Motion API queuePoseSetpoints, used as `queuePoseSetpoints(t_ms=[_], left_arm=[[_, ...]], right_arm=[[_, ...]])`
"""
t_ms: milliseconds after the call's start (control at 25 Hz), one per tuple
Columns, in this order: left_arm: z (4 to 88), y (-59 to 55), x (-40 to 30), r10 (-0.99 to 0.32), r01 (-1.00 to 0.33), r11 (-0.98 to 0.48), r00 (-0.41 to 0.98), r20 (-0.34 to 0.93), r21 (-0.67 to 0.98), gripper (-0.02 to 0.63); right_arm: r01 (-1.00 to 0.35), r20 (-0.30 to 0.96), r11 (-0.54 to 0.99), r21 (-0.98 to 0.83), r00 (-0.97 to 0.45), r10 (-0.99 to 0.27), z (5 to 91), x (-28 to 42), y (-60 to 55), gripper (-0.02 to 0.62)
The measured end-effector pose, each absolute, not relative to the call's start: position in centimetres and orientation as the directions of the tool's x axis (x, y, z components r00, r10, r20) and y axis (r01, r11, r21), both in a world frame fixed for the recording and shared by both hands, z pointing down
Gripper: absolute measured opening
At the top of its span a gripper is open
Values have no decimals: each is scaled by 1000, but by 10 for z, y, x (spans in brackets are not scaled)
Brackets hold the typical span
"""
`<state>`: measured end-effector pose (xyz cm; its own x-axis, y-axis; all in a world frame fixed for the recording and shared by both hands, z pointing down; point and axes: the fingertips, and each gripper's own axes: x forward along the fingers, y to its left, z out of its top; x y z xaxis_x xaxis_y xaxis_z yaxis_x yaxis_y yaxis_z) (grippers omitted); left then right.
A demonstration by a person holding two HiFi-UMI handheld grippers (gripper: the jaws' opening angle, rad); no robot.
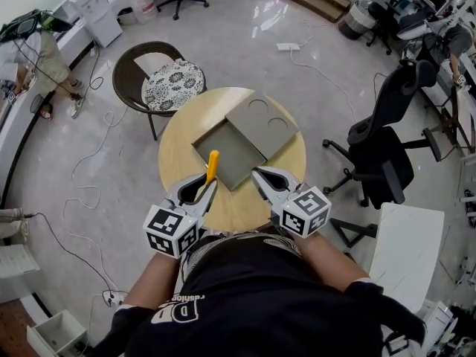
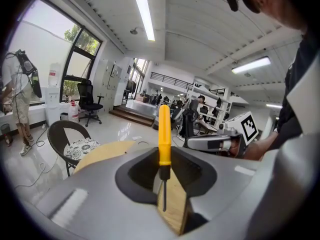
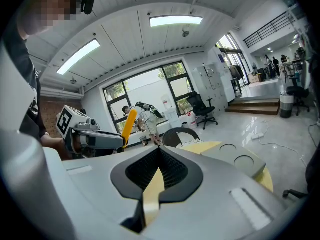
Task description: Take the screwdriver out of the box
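Observation:
The screwdriver (image 1: 213, 165) has a yellow handle and a thin dark shaft. My left gripper (image 1: 209, 182) is shut on its shaft, so the handle (image 2: 163, 133) stands up past the jaw tips, above the table's near part. The grey box (image 1: 231, 155) lies open on the round wooden table (image 1: 175, 151), its inside showing nothing, with its lid (image 1: 262, 120) flipped to the far right. My right gripper (image 1: 256, 172) hovers beside the box's near right corner, shut with nothing in it. In the right gripper view the left gripper (image 3: 96, 139) and the screwdriver (image 3: 129, 122) show at the left.
A dark chair with a patterned cushion (image 1: 171, 82) stands at the table's far left. A black office chair (image 1: 387, 143) is on the right. Cables (image 1: 93, 158) trail over the floor at the left. A person (image 1: 44, 65) stands at a counter far left.

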<state>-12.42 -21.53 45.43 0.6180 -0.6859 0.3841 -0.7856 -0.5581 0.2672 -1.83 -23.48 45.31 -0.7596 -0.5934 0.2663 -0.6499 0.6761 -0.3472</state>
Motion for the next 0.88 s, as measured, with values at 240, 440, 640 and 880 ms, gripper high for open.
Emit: queuePoseSetpoints(t_ms=[240, 440, 640, 880], left_arm=[[455, -215, -121, -682, -781, -568, 623, 383, 260, 138], [454, -216, -120, -681, -781, -571, 623, 385, 254, 138], [453, -215, -119, -678, -779, -574, 625, 388, 252, 138], [453, -216, -118, -676, -779, -577, 625, 391, 247, 138]], right_arm=[[-646, 273, 681, -344, -763, -586, 455, -18, -233, 0], [-645, 274, 684, -341, -764, -584, 454, -19, -234, 0], [-645, 278, 686, -337, -764, -582, 454, -18, -233, 0], [-641, 280, 691, -335, -768, -577, 455, -20, -234, 0]])
